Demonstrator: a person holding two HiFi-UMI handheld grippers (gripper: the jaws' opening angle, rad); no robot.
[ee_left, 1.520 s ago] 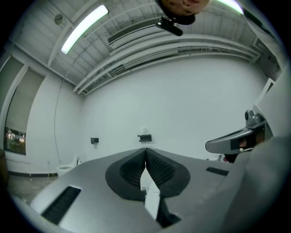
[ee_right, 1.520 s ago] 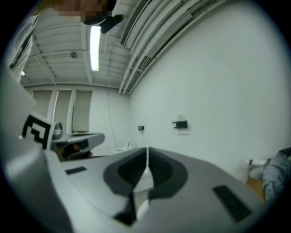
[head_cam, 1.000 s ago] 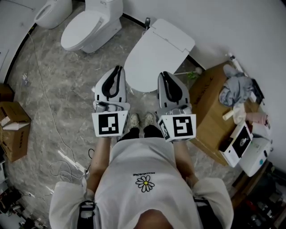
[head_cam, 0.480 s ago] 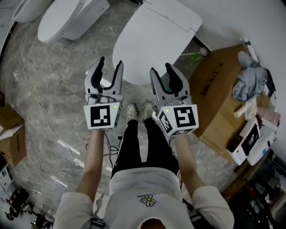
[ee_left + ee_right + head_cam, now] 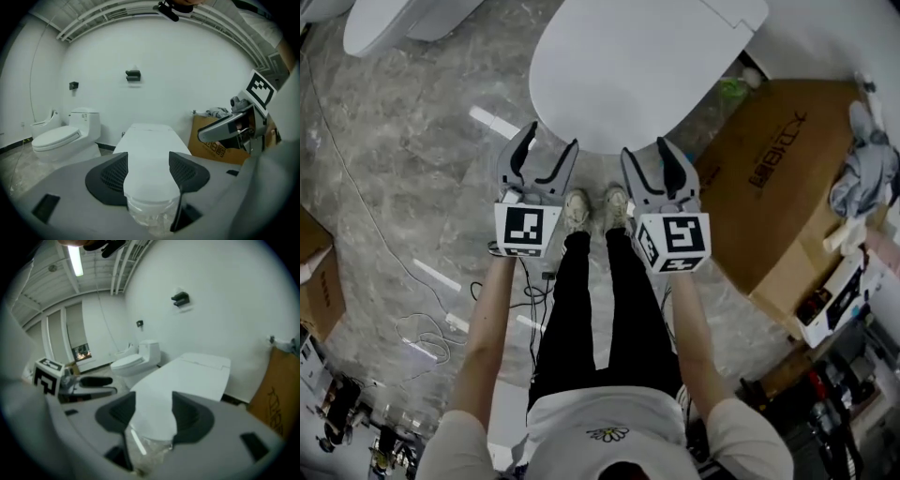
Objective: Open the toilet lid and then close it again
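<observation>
The white toilet with its lid (image 5: 628, 66) down fills the top centre of the head view. My left gripper (image 5: 546, 153) and right gripper (image 5: 654, 157) hang side by side just short of the lid's front edge, above the person's shoes. Both sets of jaws are opening, and nothing is between them. In the left gripper view the lid (image 5: 150, 140) stretches away beyond the left gripper (image 5: 147, 171). The right gripper view shows the lid (image 5: 187, 378) past the right gripper (image 5: 153, 416). Neither gripper touches the lid.
A second white toilet (image 5: 394, 19) stands at the upper left. A large cardboard box (image 5: 778, 178) with cloth (image 5: 862, 178) and small boxes on it sits right of the toilet. Another carton (image 5: 314, 281) and loose cables (image 5: 431, 328) lie on the marble floor at left.
Both grippers went from shut to open. They came down towards the lid's front edge, and the toilet now looms larger in the head view.
</observation>
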